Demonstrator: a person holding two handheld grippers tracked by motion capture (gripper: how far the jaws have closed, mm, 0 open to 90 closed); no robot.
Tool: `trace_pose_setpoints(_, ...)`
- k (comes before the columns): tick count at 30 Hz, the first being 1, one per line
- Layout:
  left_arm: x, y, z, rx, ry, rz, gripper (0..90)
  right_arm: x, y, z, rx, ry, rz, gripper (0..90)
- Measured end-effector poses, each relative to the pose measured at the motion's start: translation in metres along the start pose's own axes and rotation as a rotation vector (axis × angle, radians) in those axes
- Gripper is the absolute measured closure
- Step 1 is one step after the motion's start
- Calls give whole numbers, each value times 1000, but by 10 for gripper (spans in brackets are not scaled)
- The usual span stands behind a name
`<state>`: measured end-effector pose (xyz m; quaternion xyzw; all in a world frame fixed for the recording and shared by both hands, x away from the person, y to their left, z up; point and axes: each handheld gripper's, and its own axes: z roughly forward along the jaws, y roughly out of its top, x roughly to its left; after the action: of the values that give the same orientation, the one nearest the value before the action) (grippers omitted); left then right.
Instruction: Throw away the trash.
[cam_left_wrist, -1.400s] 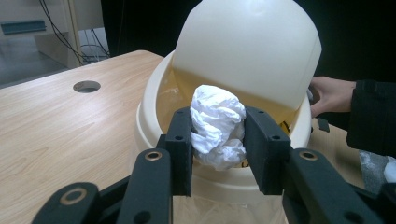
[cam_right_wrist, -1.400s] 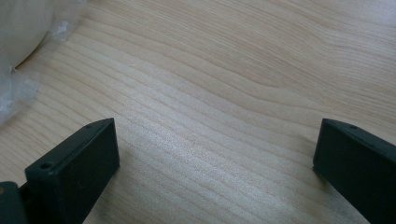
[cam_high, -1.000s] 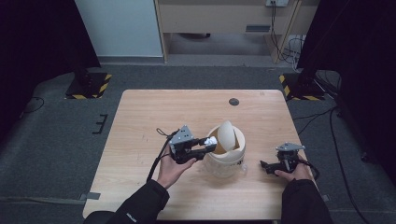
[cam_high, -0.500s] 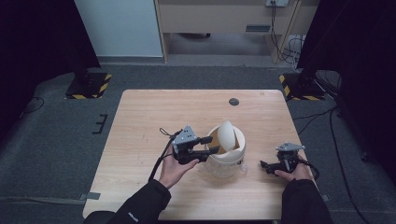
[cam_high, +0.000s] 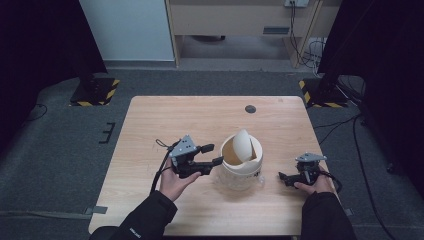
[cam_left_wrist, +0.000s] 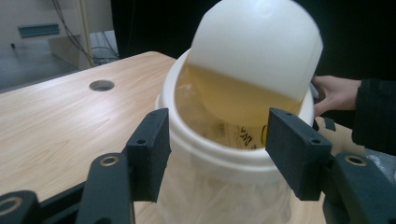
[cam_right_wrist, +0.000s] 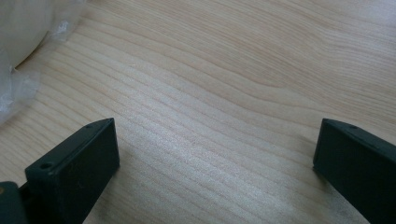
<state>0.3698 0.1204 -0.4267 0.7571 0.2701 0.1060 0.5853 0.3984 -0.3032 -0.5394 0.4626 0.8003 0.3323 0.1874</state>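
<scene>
While left hand-held gripper (cam_high: 215, 154) jaws, just opening, are standing clear of white bin (cam_high: 242, 167) ahead: light, thin, tippy plastic; lid (cam_left_wrist: 256, 44) swinging freely; grip rim. Right hand-held gripper (cam_high: 283, 177) resting wide, empty.

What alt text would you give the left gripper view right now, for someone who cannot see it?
The left hand-held gripper faces a small white bin, its jaws open on either side of the rim and just widened, gripping nothing. The bin's domed swing lid is tipped, showing a yellowish inside, and a plastic liner hangs down the outside. Behind lies the wooden table, with a hand at right.
</scene>
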Motion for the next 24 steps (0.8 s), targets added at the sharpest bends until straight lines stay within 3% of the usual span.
trace_pose_setpoints(15, 25, -29, -35, 46, 127, -48, 289, 0, 0, 0, 0, 0, 0, 5)
trace_pose_setpoints(24, 38, -51, -48, 156, 179, -73, 206, 0, 0, 0, 0, 0, 0, 5)
